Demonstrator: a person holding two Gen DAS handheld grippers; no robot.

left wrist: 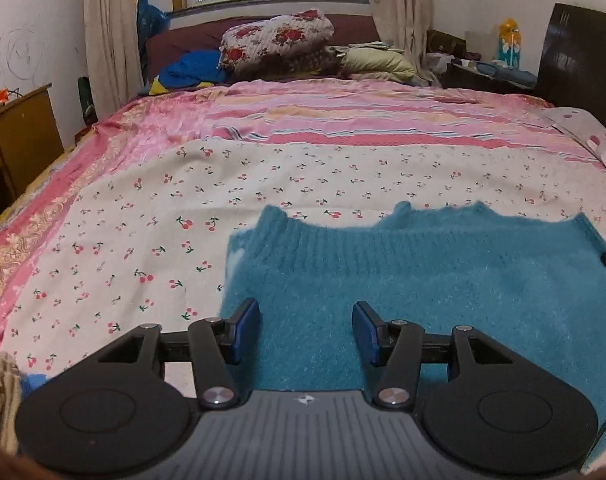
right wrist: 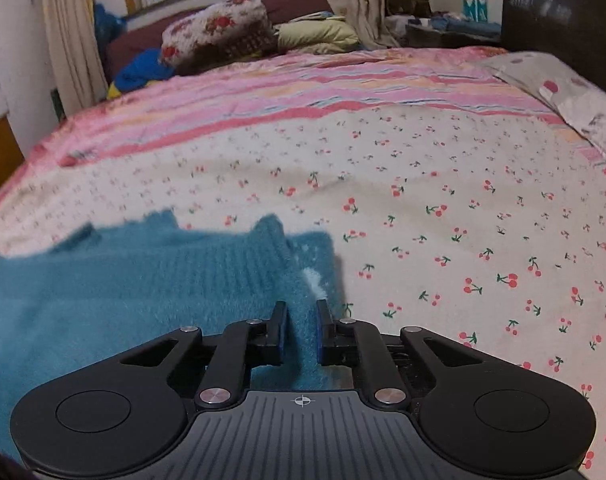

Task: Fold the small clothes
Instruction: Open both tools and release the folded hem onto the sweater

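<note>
So far the teal sweater [left wrist: 443, 280] lies spread on the cherry-print sheet [left wrist: 143, 220] of the bed, ribbed collar toward the top of the frame. It fills the lower right of the left wrist view and the lower left of the right wrist view. A side flap seems already turned in near its right edge, though I cannot be sure; most of the folding looks undone. The left tongs [left wrist: 306, 330] stand apart over the fuzzy knit at the lower centre, pinching nothing. The right tongs [right wrist: 301, 334] are drawn close together with a ridge of teal fabric between them; whether the pads actually press it is unclear. Beyond lie a striped pink quilt [left wrist: 343, 120] and a floral pillow [left wrist: 275, 38] at the top.
</note>
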